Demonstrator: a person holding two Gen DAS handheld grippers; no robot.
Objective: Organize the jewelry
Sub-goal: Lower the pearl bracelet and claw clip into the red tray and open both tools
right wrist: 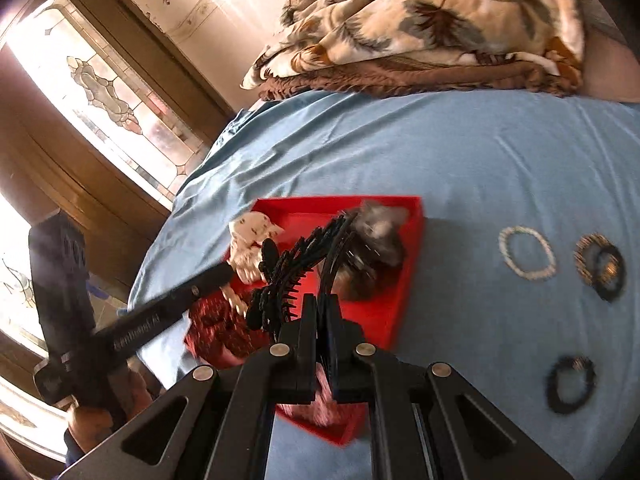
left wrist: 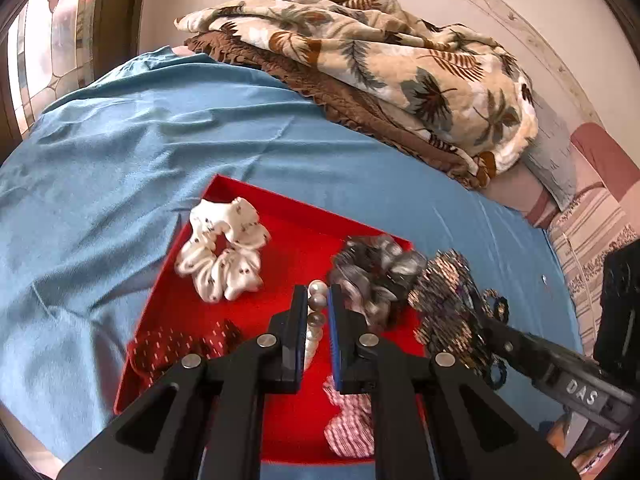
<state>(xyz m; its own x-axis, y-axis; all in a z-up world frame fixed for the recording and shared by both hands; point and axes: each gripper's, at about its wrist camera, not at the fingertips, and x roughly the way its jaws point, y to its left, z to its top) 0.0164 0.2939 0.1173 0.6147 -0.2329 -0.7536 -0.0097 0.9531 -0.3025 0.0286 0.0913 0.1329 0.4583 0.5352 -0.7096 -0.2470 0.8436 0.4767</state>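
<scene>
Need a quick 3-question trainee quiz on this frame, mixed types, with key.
1. True or false: the left gripper is shut on the pearl string.
2. Which lies outside the red tray, on the blue sheet? A) white scrunchie B) white bead bracelet C) grey scrunchie
3. What does the right gripper hold?

Key: 1 true; 2 B; 3 a black comb clip.

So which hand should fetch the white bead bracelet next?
Right, probably: the white bead bracelet lies right of the red tray, though the right fingers must first drop their black clip.
</scene>
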